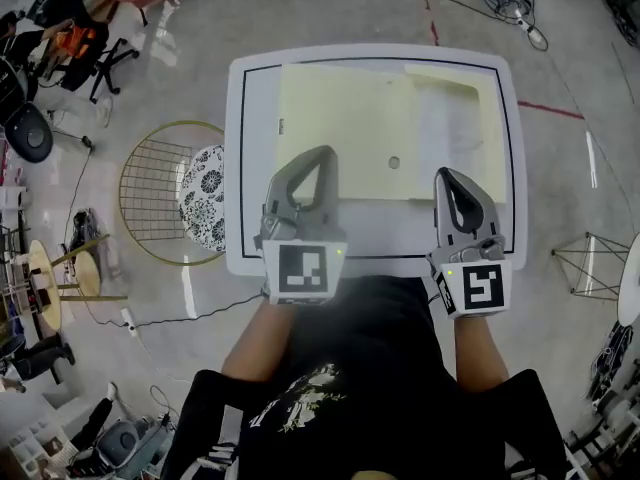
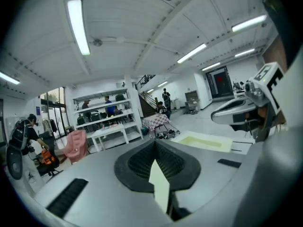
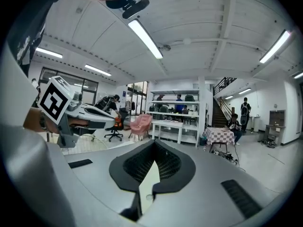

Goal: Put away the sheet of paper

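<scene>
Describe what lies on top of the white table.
A pale yellow sheet of paper lies flat on the table, with a lighter panel over its right part. Whatever is beneath the sheet is covered.

no text, label or number can be read.

Surface: I see a white square table (image 1: 235, 168) edged with a thin black line | On it: pale yellow sheet of paper (image 1: 345, 128), flat | Over its right part: paler sheet (image 1: 455, 138) | Small round spot (image 1: 393, 162) on the yellow.
</scene>
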`<state>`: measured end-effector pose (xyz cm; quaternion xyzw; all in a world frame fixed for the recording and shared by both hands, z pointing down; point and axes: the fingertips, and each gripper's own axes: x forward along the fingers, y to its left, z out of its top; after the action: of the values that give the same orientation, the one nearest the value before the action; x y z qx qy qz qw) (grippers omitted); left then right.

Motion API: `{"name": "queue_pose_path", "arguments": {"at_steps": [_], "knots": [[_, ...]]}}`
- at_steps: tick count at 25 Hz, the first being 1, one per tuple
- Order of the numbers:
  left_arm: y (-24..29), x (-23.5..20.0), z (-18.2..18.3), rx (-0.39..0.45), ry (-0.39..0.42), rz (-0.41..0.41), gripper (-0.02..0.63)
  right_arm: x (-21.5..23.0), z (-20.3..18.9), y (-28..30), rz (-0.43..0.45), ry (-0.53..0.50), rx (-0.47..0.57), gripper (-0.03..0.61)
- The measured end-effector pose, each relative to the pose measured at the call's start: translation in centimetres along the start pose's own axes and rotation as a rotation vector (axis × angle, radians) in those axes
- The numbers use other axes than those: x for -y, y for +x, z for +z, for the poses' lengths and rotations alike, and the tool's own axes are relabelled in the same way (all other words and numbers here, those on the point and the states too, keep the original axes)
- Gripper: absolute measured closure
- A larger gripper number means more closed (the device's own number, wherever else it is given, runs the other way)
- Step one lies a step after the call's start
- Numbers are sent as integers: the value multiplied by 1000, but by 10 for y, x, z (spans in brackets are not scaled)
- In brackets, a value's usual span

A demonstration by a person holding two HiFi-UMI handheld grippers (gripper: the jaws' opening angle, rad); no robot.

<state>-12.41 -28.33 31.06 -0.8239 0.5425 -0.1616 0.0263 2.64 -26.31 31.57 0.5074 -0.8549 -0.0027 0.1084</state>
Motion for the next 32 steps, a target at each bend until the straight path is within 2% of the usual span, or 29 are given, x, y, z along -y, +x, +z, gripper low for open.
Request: {"name": "queue_pose_path", "arguments": {"at_steps": [3, 6, 11, 21, 32], "knots": [[-13, -17, 8, 58, -11, 54, 612, -7, 13, 6, 3, -37, 44, 580], [-24, -30, 9, 84, -62, 94, 612, -17, 21, 5, 4, -43, 76, 580], [-36, -44, 14, 114, -123, 117, 612, -23, 32, 6, 5, -38, 129, 580], [-37, -46, 30, 173, -111, 117, 612, -18, 45, 11, -13, -53, 184, 580], [-33, -32, 41, 194, -79, 106, 612, -13, 46, 10, -3, -55, 173, 580]]}}
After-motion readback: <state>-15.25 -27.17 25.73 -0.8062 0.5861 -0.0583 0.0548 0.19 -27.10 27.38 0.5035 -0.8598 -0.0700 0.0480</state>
